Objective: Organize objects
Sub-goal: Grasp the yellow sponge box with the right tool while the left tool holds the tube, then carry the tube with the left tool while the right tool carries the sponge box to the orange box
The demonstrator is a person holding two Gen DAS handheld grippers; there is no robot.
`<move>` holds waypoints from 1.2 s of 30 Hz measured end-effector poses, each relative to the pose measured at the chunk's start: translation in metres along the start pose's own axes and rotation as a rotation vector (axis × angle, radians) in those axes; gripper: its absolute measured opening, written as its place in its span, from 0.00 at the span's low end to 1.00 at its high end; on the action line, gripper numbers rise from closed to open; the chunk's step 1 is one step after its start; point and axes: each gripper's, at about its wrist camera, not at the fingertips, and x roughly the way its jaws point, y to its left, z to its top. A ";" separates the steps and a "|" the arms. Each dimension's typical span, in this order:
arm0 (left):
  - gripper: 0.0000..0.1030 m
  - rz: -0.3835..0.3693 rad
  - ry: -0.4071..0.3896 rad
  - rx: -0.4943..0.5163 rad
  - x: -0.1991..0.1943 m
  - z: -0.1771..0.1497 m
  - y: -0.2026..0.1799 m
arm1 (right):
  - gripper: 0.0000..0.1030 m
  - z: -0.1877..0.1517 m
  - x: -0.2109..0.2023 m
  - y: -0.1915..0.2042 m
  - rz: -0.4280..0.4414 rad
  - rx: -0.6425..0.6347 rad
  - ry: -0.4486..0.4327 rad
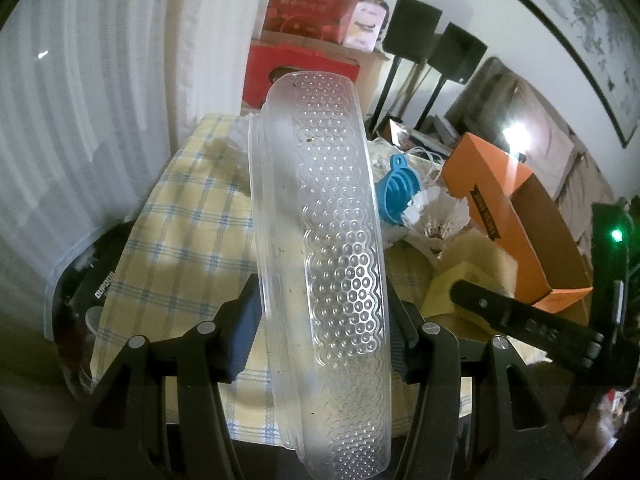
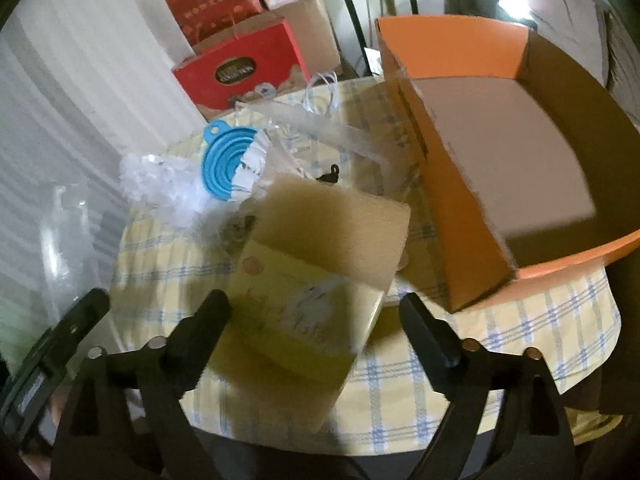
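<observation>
Yellow-and-blue checked cloth [image 1: 188, 216] covered the round table, white curtain [image 1: 80, 100] behind on the left, red gift boxes [image 1: 304, 32] stacked at the back. Far left on the table edge sat a clear container [image 1: 68, 280] with dark stuff inside, label too blurred to read. My left gripper [image 1: 324, 324] was clenched on a clear plastic tray [image 1: 340, 240], dimpled bottom facing the camera, tray standing on edge and tilted, raised above the cloth, blue pads pressing both sides. Right of the tray lay a blue collapsible funnel [image 1: 394, 188], touching white shuttlecocks [image 1: 440, 216]. Crumpled clear plastic [image 2: 160, 184] sat left of the funnel in the right wrist view. Next came a pale yellow box [image 2: 316, 280] with a tan open flap, near the table's front edge. My right gripper [image 2: 312, 312] hung over that box with jaws spread wide, the box between them, pads not pressing as far as I could see; frame blurred there. Further right stood an open orange cardboard box [image 2: 472, 216], brown inside, pale bare bottom, its near corner just beside the yellow box. A thin clear strip [image 2: 336, 128] lay between funnel and orange box. Black speakers on stands [image 1: 416, 28] and a framed picture [image 1: 584, 32] stood at the back right.
</observation>
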 end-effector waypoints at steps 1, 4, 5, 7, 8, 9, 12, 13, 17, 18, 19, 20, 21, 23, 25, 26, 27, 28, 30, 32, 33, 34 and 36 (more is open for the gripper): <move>0.50 0.000 0.002 0.001 0.000 0.000 0.000 | 0.90 0.001 0.002 0.002 -0.004 0.010 0.001; 0.50 0.000 0.007 0.001 0.002 0.000 0.001 | 0.90 0.004 0.008 0.009 -0.048 -0.007 0.001; 0.50 0.000 0.008 0.001 0.003 0.000 0.001 | 0.90 0.005 0.010 0.011 -0.055 -0.010 0.007; 0.50 -0.005 0.014 -0.002 0.005 0.000 0.001 | 0.90 0.005 0.013 0.012 -0.069 -0.011 0.000; 0.50 -0.009 0.016 -0.004 0.005 0.000 0.001 | 0.90 0.005 0.015 0.013 -0.083 -0.024 -0.014; 0.50 -0.012 0.018 -0.004 0.006 0.000 0.001 | 0.90 0.004 0.017 0.014 -0.092 -0.040 -0.017; 0.50 -0.016 0.020 0.001 0.006 0.000 0.000 | 0.85 0.001 0.015 0.012 -0.073 -0.067 -0.033; 0.50 -0.018 0.020 0.002 0.005 0.000 -0.001 | 0.85 0.000 0.012 0.010 -0.070 -0.076 -0.032; 0.50 -0.042 0.024 0.011 0.004 0.000 -0.008 | 0.83 -0.002 -0.003 0.005 -0.045 -0.102 -0.045; 0.50 -0.052 0.026 0.015 0.003 0.000 -0.010 | 0.83 -0.003 -0.010 0.003 -0.037 -0.111 -0.052; 0.50 -0.064 0.027 0.022 0.001 0.000 -0.014 | 0.83 -0.003 -0.016 0.002 -0.031 -0.119 -0.060; 0.50 -0.071 0.028 0.028 0.000 0.001 -0.018 | 0.82 -0.003 -0.022 0.001 -0.025 -0.129 -0.068; 0.50 -0.080 0.026 0.038 -0.001 0.002 -0.023 | 0.82 -0.003 -0.030 -0.001 -0.018 -0.138 -0.080; 0.50 -0.105 0.024 0.059 -0.005 0.004 -0.034 | 0.82 -0.002 -0.043 -0.003 -0.012 -0.145 -0.098; 0.50 -0.141 0.030 0.068 -0.007 0.007 -0.043 | 0.82 0.000 -0.055 -0.007 -0.006 -0.148 -0.116; 0.50 -0.162 0.035 0.072 -0.008 0.009 -0.048 | 0.82 0.002 -0.062 -0.009 -0.006 -0.151 -0.126; 0.50 -0.177 0.038 0.079 -0.009 0.011 -0.054 | 0.82 0.005 -0.068 -0.011 -0.001 -0.156 -0.135; 0.50 -0.184 0.035 0.089 -0.010 0.014 -0.060 | 0.82 0.007 -0.073 -0.013 0.009 -0.159 -0.138; 0.50 -0.190 0.025 0.112 -0.013 0.018 -0.074 | 0.79 0.012 -0.082 -0.016 0.015 -0.166 -0.144; 0.50 -0.201 0.019 0.132 -0.015 0.022 -0.087 | 0.77 0.016 -0.091 -0.018 0.020 -0.175 -0.148; 0.50 -0.204 0.021 0.138 -0.014 0.025 -0.092 | 0.76 0.018 -0.094 -0.020 0.035 -0.174 -0.147; 0.50 -0.213 0.023 0.145 -0.014 0.028 -0.099 | 0.76 0.021 -0.097 -0.022 0.047 -0.175 -0.142; 0.50 -0.233 0.025 0.159 -0.016 0.032 -0.110 | 0.76 0.022 -0.104 -0.027 0.043 -0.177 -0.147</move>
